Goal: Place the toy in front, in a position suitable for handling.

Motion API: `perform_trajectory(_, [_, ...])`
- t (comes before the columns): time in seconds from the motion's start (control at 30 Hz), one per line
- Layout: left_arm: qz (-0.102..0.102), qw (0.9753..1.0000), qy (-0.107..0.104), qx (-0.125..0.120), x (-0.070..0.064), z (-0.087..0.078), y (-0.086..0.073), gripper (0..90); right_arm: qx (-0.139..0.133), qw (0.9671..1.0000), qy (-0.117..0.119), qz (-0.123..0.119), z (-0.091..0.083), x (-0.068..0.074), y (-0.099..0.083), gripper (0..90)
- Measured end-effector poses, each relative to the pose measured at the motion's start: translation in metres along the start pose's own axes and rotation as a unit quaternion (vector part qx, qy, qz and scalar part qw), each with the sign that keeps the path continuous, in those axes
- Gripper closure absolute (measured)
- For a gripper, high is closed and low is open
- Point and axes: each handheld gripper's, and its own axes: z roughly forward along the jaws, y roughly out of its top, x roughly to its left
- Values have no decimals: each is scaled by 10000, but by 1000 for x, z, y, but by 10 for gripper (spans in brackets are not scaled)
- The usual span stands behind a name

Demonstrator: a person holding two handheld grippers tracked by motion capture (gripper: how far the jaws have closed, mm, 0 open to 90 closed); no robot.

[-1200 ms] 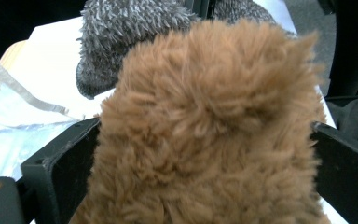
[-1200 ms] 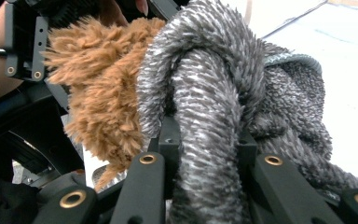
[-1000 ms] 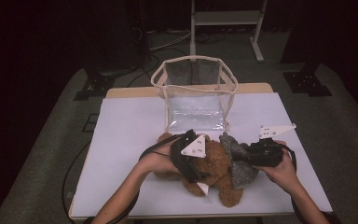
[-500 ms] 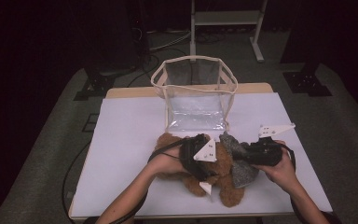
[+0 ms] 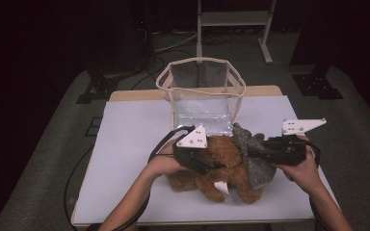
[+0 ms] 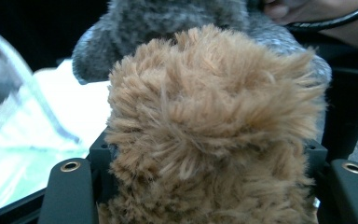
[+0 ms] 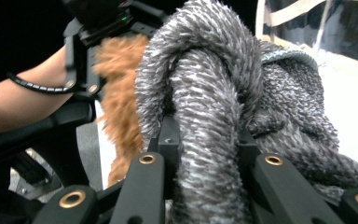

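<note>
In the high view your left gripper (image 5: 211, 165) sits just below the middle of the frame, its grey three-cornered plate tilted above it, and its jaws are pinching the brown plush toy (image 5: 221, 168), which lies on the white table (image 5: 130, 139) in the lower middle of the picture. In the left gripper view that brown plush toy (image 6: 209, 135) takes up the centre and bottom of the frame, squeezed between the two black jaws that rise at the lower left and lower right. Your right gripper (image 5: 250, 151) comes in from the right of the high view, held level in your right hand (image 5: 301, 168), and its jaws are clamped on the grey fuzzy cloth (image 5: 253, 154), which drapes against the right side of the brown toy and touches it. In the right gripper view the grey fuzzy cloth (image 7: 209, 107) stands bunched in a thick fold between the jaws at bottom centre, with the brown toy (image 7: 119, 93) and your left gripper (image 7: 93, 46) behind it in the upper left. The clear mesh-sided bin (image 5: 200, 91) stands upright on the table in the upper middle of the high view, just beyond both soft things and close to them.
</note>
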Motion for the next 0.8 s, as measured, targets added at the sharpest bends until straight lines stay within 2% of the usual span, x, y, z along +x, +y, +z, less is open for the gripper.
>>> perform_trajectory(0.1, [-37, 9998, 76, 157, 0, 5, -7, 309, 114, 9999, 45, 24, 10, -2, -4, 717])
perform_trajectory(0.17, [74, 9991, 152, 388, -1, 9, -8, 283, 285, 9996, 51, 61, 26, -5, -9, 717])
perform_trajectory(0.27, [178, 9975, 202, 646, -1, 12, -8, 201, 299, 9993, 91, 194, 33, -12, -15, 717])
perform_trajectory(0.4, [402, 9938, 235, 1013, -4, 19, -9, 70, 392, 9988, 30, 277, 37, -18, -23, 716])
perform_trajectory(0.47, [524, 9922, 293, 1089, -7, 24, -11, 30, 364, 9987, 44, 359, 36, -22, -27, 716])
perform_trajectory(0.5, [607, 9910, 326, 1150, -9, 27, -11, 19, 342, 9986, 56, 391, 35, -23, -28, 716])
perform_trajectory(0.53, [755, 9886, 385, 1242, -12, 31, -12, 13, 347, 9984, 60, 431, 35, -24, -30, 717])
perform_trajectory(0.63, [874, 9857, 450, 1367, -13, 37, -10, 16, 372, 9984, 13, 429, 35, -23, -31, 720])
perform_trajectory(0.7, [1043, 9830, 568, 1399, -15, 37, -8, 122, 393, 9983, -53, 418, 34, -23, -30, 721])
perform_trajectory(0.73, [1077, 9830, 615, 1351, -16, 35, -7, 181, 391, 9984, -69, 411, 33, -23, -29, 722])
perform_trajectory(0.8, [1012, 9858, 627, 1185, -16, 31, -9, 244, 337, 9984, -56, 441, 31, -24, -29, 721])
